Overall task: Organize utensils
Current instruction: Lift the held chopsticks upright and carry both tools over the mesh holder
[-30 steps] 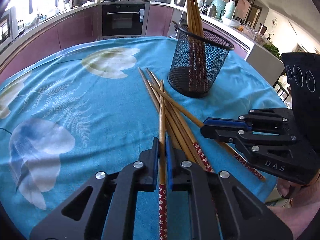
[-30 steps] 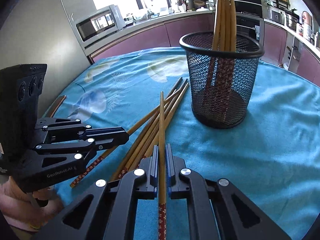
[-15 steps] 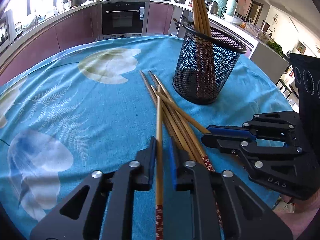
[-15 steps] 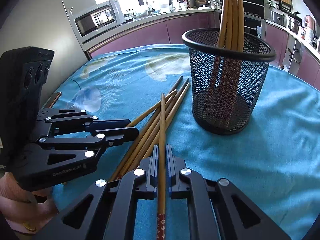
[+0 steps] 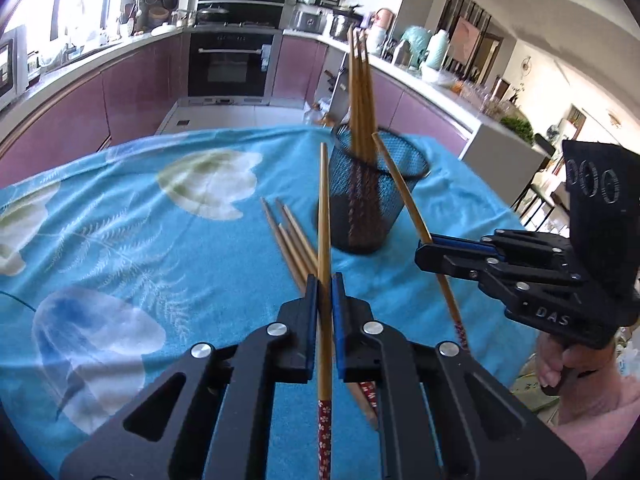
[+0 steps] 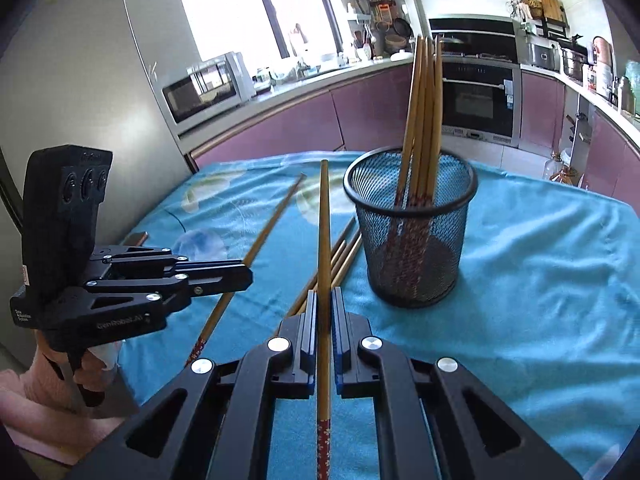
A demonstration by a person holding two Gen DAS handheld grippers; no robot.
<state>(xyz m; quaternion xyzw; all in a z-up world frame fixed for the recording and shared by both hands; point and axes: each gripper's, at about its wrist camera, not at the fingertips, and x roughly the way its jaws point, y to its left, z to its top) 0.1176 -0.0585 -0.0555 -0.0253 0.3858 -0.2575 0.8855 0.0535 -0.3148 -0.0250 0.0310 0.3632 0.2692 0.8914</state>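
Left wrist view: the left gripper (image 5: pixel 324 292), jaws clamped on one chopstick (image 5: pixel 324 216), has lifted it clear of the tabletop (image 5: pixel 120 216), ready for the mesh cup (image 5: pixel 376 200) near the far edge. Three or four loose chopsticks (image 5: pixel 288 240) remain.

Right wrist view: the right gripper (image 6: pixel 324 312) likewise pinches one raised chopstick (image 6: pixel 324 224). About five stand in the cup.

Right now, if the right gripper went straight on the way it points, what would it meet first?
Probably the tablecloth just left of the mesh holder; its held chopstick points past the holder's rim. The right gripper may graze it; depth is unclear.
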